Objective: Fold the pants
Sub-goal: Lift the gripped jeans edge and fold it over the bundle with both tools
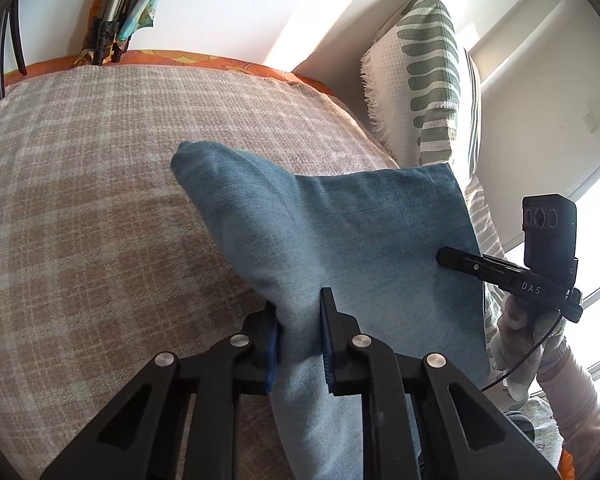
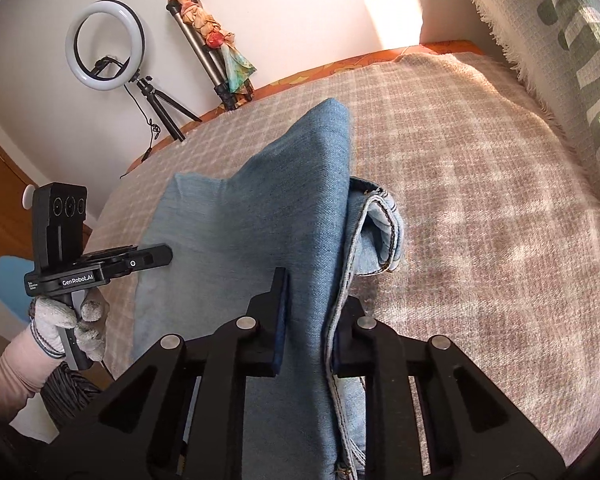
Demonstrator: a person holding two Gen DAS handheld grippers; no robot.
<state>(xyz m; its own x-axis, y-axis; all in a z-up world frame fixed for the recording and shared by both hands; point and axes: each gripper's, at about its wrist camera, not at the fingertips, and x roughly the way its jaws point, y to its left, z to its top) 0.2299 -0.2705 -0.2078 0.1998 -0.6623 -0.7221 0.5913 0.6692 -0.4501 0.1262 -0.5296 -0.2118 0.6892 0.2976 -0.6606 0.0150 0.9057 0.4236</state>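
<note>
Denim pants (image 1: pixel 340 240), blue, raised tent-like over a checked blanket (image 1: pixel 80 200) on the bed, left gripper (image 1: pixel 300 340) and right gripper (image 2: pixel 320 320) fingers each clamped on an edge, probably to carry the fold over.

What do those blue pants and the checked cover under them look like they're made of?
The pants look like light-blue denim: matte, a fine diagonal weave, a paler inside and pale stitching along a thick seam. The checked blanket seems to be a soft woven fabric, perhaps wool or a blend: beige and cream, slightly fuzzy, with a hairy edge. The exact fibre can't be told.
</note>
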